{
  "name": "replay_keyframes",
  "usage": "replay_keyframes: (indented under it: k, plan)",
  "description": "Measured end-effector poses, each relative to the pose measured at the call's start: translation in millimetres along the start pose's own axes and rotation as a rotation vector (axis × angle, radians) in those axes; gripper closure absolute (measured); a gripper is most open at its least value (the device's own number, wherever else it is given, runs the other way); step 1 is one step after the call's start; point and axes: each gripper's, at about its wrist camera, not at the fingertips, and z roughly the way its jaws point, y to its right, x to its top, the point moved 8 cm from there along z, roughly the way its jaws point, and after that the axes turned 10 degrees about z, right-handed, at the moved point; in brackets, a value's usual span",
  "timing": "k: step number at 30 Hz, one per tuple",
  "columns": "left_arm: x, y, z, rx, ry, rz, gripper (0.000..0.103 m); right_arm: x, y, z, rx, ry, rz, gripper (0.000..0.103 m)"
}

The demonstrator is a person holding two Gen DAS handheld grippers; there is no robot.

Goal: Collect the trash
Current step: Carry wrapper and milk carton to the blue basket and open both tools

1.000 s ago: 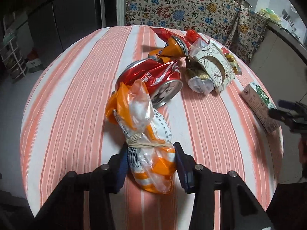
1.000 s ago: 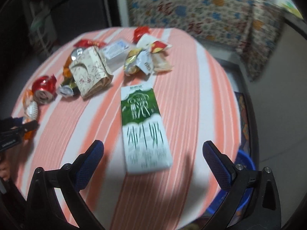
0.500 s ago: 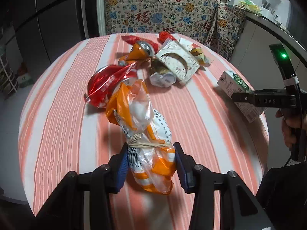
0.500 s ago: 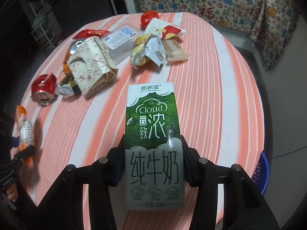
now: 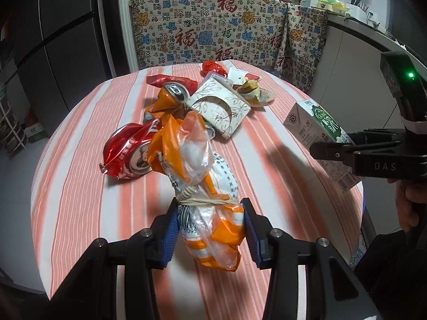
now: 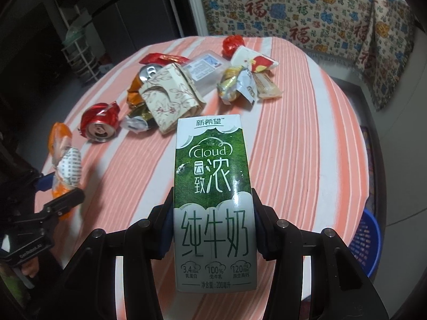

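Note:
An orange and clear plastic bag point(image 5: 186, 146), tied round the middle with a rubber band, hangs above the striped table point(image 5: 80, 160). My left gripper point(image 5: 210, 221) is shut on its lower half. A green and white milk carton point(image 6: 212, 160) stands upright between the pads of my right gripper point(image 6: 212, 213), which is shut on it and holds it off the table. In the left wrist view the carton point(image 5: 312, 122) shows at the right edge. From the right wrist the bag point(image 6: 68, 168) appears at the far left.
On the table's middle and far side lie a crushed red can point(image 5: 128, 154), an orange can point(image 5: 170, 98), a patterned paper box point(image 5: 221, 104) and several wrappers point(image 6: 240, 85). A blue basket point(image 6: 365, 240) stands on the floor right of the table.
My right gripper closed on the milk carton and lifted it off the table. The left gripper rose and drew back with the bag still in it.

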Motion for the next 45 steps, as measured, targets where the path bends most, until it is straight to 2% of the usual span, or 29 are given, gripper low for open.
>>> replay_keyframes:
  k: [4, 8, 15, 17, 21, 27, 36, 37, 38, 39, 40, 43, 45]
  plan:
    - [17.1, 23.1, 5.1, -0.074, 0.008, 0.000, 0.058, 0.9, 6.7, -10.6, 0.024, 0.017, 0.019, 0.053]
    - [42.0, 62.9, 14.4, -0.162, 0.014, 0.040, 0.058, 5.3, 44.9, -28.9, 0.007, 0.042, 0.084, 0.053]
    - [96.2, 178.2, 40.3, -0.362, 0.010, 0.147, 0.059, -0.7, 182.9, -74.0, -0.123, 0.085, 0.302, 0.052]
    - [105.7, 205.5, 49.9, -0.401, 0.000, 0.172, 0.058, -7.3, 227.5, -83.1, -0.166, 0.085, 0.372, 0.052]
    - [126.1, 272.2, 80.0, -0.466, -0.041, 0.225, 0.058, -20.0, 291.3, -84.8, -0.205, 0.058, 0.464, 0.052]
    - [138.4, 337.0, 129.8, -0.505, -0.099, 0.271, 0.058, -41.0, 348.1, -72.9, -0.204, 0.040, 0.558, 0.052]
    - [132.9, 387.3, 178.4, -0.515, -0.138, 0.351, 0.057, -53.7, 386.7, -67.7, -0.152, 0.039, 0.654, 0.051]
    - [129.8, 390.0, 178.3, -0.518, -0.138, 0.355, 0.057, -54.2, 388.2, -66.5, -0.145, 0.039, 0.663, 0.050]
    - [128.9, 393.7, 182.0, -0.519, -0.136, 0.360, 0.053, -55.9, 390.4, -65.8, -0.140, 0.038, 0.671, 0.045]
    - [127.4, 397.9, 186.3, -0.516, -0.135, 0.365, 0.042, -55.9, 391.1, -64.5, -0.127, 0.040, 0.683, 0.038]
    - [126.7, 400.0, 190.3, -0.500, -0.129, 0.364, 0.038, -56.3, 391.0, -64.2, -0.127, 0.043, 0.695, 0.028]
    - [132.4, 397.0, 197.0, -0.466, -0.104, 0.341, 0.036, -56.1, 396.7, -71.6, -0.143, 0.065, 0.702, 0.027]
    - [129.5, 393.1, 185.7, -0.468, -0.086, 0.315, 0.036, -55.7, 398.3, -78.5, -0.159, 0.085, 0.703, 0.026]
